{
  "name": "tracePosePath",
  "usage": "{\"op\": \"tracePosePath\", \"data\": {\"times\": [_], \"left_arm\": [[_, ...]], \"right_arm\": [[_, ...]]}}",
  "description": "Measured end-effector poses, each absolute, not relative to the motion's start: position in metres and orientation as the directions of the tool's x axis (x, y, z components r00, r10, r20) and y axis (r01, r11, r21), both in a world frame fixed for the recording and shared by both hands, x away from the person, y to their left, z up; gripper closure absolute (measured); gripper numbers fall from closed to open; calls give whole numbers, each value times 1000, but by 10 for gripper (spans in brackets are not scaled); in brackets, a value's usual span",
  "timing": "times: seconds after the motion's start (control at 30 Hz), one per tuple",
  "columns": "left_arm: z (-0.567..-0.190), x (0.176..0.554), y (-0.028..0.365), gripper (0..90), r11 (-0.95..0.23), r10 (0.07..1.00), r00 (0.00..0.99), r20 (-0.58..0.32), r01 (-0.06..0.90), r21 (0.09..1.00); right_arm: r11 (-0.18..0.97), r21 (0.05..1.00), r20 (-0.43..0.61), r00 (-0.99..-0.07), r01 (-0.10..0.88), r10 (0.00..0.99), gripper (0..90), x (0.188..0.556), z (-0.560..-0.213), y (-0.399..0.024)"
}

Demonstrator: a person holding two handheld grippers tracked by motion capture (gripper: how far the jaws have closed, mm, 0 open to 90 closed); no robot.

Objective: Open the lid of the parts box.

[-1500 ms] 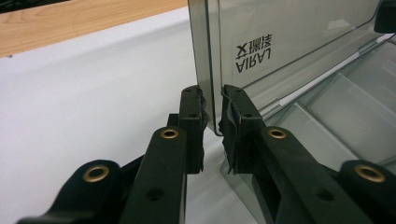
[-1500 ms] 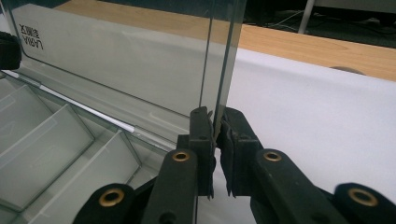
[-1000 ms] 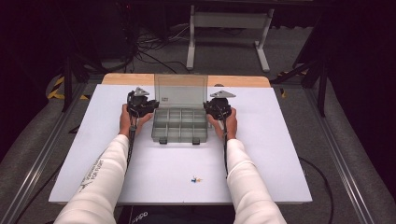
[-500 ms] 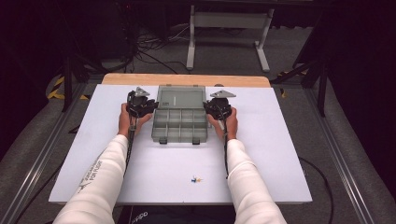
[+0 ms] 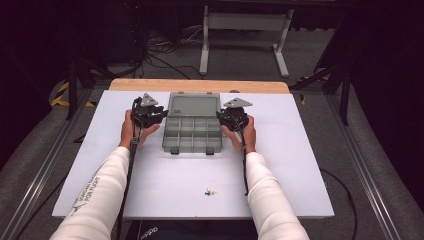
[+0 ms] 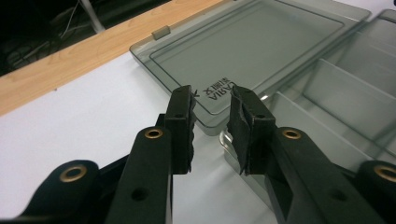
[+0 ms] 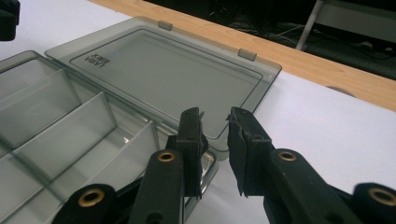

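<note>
Now organizer box point(image 5: 192, 134) open; lid point(image 5: 194, 105) flat.

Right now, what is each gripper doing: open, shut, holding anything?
Left gripper: jaws open, just been opening, empty, beside the lid.
Right gripper: jaws open, just been opening, empty.

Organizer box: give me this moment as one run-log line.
organizer box: open, compartments look empty | lid: flat on table | left tongs: just opening, nothing held, at lid corner | right tongs: same

high view above table looking down, 2 gripper views close, sharing box lid point(image 6: 252, 42)
</note>
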State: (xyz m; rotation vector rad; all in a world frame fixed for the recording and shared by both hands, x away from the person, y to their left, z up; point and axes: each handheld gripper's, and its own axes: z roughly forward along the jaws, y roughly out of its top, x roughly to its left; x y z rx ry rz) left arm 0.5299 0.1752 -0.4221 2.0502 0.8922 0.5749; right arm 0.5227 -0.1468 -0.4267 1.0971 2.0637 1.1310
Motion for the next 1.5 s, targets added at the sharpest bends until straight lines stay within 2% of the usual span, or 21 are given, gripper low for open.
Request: {"op": "tracePosePath", "data": {"times": [0.47,0.83,1.0,1.1,1.27,1.5], "left_arm": [[-404,499,176,683,-476,694,706,144,298,828],[-400,473,186,637,-522,644,738,203,229,822],[-401,459,187,617,-583,607,746,273,185,791],[-401,451,191,603,-574,601,752,271,170,801],[-401,442,194,560,-570,598,748,289,143,809],[-401,426,196,439,-555,587,754,296,108,825]], "right_arm": [[326,877,-70,-577,353,814,723,497,-417,-156],[360,879,-95,-625,312,775,710,476,-413,-161],[378,882,-113,-653,282,749,702,464,-410,-160],[385,883,-117,-669,268,734,695,456,-408,-158],[394,884,-122,-691,251,713,690,446,-409,-157],[398,886,-121,-709,239,694,664,432,-407,-157]]}}
